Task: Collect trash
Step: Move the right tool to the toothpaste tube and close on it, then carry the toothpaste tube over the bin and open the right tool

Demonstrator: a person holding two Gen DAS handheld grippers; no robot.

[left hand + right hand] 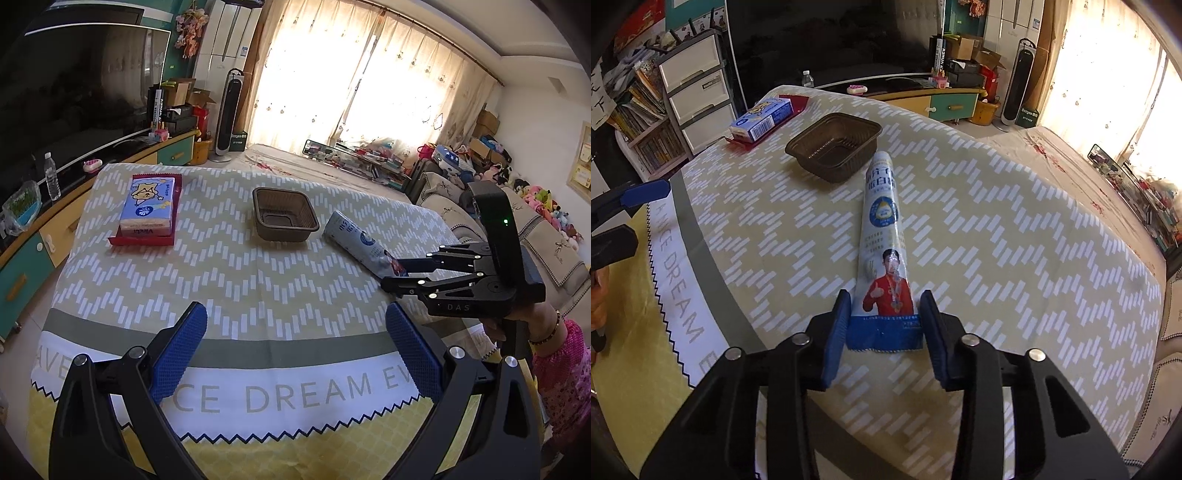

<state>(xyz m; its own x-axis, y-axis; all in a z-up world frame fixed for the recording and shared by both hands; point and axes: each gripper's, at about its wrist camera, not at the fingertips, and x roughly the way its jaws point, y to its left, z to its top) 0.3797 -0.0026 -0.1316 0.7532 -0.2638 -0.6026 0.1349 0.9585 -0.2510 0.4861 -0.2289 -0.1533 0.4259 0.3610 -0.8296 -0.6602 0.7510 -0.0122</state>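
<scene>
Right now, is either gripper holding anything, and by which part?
The left gripper is open and empty. The right gripper straddles the crimped blue end of the long white-and-blue plastic wrapper; whether it is actually clamped cannot be told.

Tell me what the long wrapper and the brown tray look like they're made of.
The wrapper looks like thin glossy plastic film: printed, creased, catching glare, with a crimped zigzag end. The brown tray looks like thin moulded plastic, semi-glossy, with ribbed walls and a rolled rim.
</scene>
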